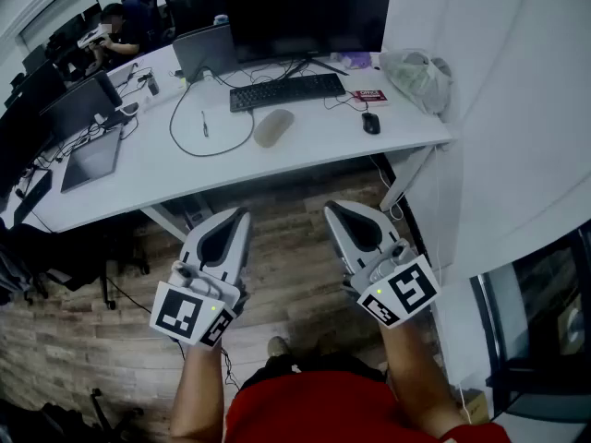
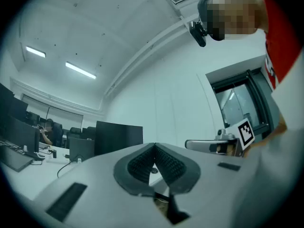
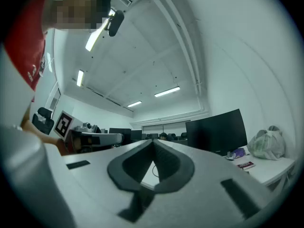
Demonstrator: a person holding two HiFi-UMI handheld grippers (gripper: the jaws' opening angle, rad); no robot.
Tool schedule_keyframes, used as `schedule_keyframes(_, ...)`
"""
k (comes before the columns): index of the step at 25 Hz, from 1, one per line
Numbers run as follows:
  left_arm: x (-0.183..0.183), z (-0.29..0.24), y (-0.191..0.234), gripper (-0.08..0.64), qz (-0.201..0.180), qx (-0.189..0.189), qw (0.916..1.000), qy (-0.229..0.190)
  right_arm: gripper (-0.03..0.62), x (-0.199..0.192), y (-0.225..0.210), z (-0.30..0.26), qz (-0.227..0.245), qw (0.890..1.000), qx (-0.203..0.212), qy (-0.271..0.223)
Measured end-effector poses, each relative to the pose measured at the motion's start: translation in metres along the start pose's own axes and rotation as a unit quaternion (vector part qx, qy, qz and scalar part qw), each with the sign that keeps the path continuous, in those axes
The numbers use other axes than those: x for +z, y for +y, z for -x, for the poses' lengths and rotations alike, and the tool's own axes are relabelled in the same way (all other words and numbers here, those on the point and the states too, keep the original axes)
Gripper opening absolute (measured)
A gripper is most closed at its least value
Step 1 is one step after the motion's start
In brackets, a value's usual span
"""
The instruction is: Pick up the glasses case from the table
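A beige oval glasses case (image 1: pixel 273 127) lies on the white table (image 1: pixel 138 169), just in front of the black keyboard (image 1: pixel 287 91). Both grippers hang over the wooden floor, well short of the table's near edge. My left gripper (image 1: pixel 243 213) is shut with nothing in it, its tips meeting in a point; the left gripper view shows the same closed tips (image 2: pixel 154 146). My right gripper (image 1: pixel 330 207) is also shut and empty, its tips (image 3: pixel 153 142) together. Each points toward the table and slightly up. The case does not show in either gripper view.
On the table stand a large monitor (image 1: pixel 307 12), a laptop (image 1: pixel 205 52), a mouse (image 1: pixel 370 123), a looping black cable (image 1: pixel 199 137), a tablet (image 1: pixel 90 160) and a plastic bag (image 1: pixel 417 77). A white wall (image 1: pixel 517 109) runs along the right. A person sits at the far left.
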State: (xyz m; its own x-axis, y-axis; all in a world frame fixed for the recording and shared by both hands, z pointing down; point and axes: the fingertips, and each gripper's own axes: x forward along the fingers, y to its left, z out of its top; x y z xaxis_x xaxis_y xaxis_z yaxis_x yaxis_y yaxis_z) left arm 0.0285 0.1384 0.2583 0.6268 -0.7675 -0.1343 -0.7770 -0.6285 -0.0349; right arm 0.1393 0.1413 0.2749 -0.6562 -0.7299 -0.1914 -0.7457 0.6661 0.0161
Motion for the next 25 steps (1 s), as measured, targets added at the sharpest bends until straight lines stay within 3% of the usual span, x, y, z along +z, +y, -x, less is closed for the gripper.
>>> schedule_keyframes(6,-0.006,-0.008,-0.012,0.009,0.006,0.007,0.9999,0.006,0.003,0.001,-0.012,0.013,0.007,1.0,-0.007,0.004)
schedule_keyframes(20,-0.02,-0.015,-0.025,0.01,0.004,0.084,0.9963,0.018,0.005,-0.024,-0.027,0.029,-0.021,0.999,0.023,0.025)
schedule_keyframes(25,-0.022,-0.025,-0.023,0.011,-0.003,0.095,0.9953,0.021,0.005,-0.031,-0.038,0.022,-0.025,0.999,0.023,0.03)
